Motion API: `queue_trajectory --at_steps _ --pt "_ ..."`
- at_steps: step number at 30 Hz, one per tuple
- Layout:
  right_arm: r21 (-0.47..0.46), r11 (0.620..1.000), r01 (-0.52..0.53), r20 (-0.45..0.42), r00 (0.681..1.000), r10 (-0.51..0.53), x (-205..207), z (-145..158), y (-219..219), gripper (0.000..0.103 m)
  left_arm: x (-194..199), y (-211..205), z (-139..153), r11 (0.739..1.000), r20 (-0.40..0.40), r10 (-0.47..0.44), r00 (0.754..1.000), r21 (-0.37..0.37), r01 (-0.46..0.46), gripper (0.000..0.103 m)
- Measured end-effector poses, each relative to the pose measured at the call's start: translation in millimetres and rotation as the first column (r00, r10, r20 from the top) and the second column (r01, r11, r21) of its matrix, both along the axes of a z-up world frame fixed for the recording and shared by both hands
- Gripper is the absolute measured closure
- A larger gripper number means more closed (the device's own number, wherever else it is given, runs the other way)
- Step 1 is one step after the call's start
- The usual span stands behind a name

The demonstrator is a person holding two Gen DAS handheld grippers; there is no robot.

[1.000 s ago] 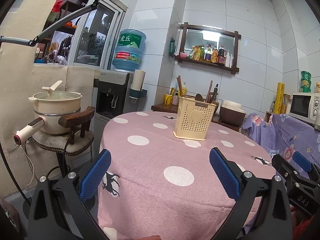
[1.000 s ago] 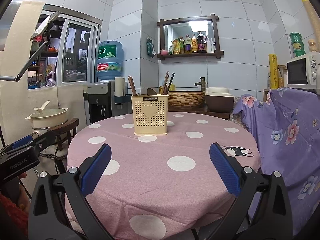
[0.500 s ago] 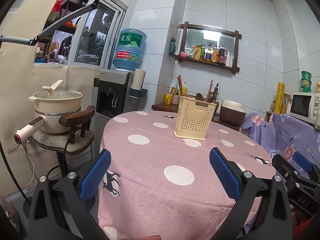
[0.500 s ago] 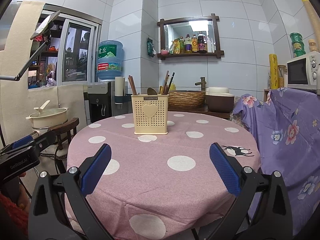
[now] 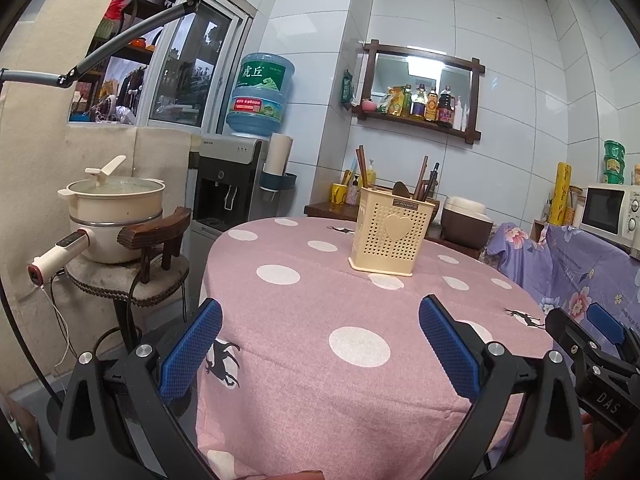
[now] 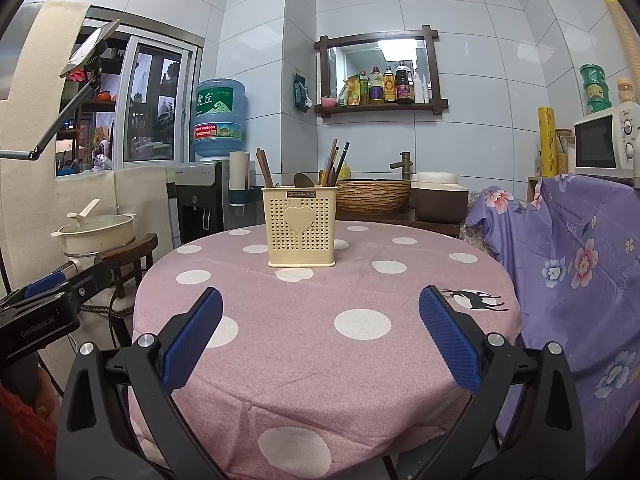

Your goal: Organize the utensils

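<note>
A cream perforated utensil holder [image 5: 392, 235] [image 6: 301, 230] with a heart on its front stands upright on the far half of the round table [image 5: 304, 320] [image 6: 312, 344], which wears a pink polka-dot cloth. Chopsticks [image 5: 362, 166] [image 6: 264, 168] and a dark spoon [image 6: 304, 180] stick up out of it. My left gripper [image 5: 320, 344] hangs open at the table's near left edge, nothing between its blue pads. My right gripper [image 6: 320, 336] is open too, at the near edge, well short of the holder. Each gripper shows at the edge of the other's view.
A wooden chair [image 5: 156, 248] with a cream electric pot [image 5: 114, 216] stands left of the table, a water dispenser [image 5: 236, 184] behind it. A purple floral cover [image 6: 576, 264] drapes furniture on the right. Beyond the table are a basket sink [image 6: 372, 196] and a microwave [image 6: 606, 142].
</note>
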State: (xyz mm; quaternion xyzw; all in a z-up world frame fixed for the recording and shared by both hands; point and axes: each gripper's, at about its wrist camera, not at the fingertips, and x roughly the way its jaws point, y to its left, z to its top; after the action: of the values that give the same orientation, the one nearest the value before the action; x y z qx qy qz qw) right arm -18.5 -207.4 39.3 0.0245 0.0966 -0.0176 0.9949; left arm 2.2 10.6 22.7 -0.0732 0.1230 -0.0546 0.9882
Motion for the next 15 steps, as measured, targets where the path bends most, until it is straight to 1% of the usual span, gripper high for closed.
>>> queue_trajectory --at_steps 6,15 --pt "-0.001 1.0 0.0 -0.002 1.0 0.0 0.2 -0.9 0.0 0.006 2.3 0.1 -1.4 1.0 -0.013 -0.015 1.0 -0.004 0.015 0.005" --pt "0.001 1.0 -0.001 -0.007 1.0 0.001 1.4 -4.1 -0.1 0.006 1.9 1.1 -1.1 1.0 -0.019 0.01 1.0 -0.003 -0.01 0.005"
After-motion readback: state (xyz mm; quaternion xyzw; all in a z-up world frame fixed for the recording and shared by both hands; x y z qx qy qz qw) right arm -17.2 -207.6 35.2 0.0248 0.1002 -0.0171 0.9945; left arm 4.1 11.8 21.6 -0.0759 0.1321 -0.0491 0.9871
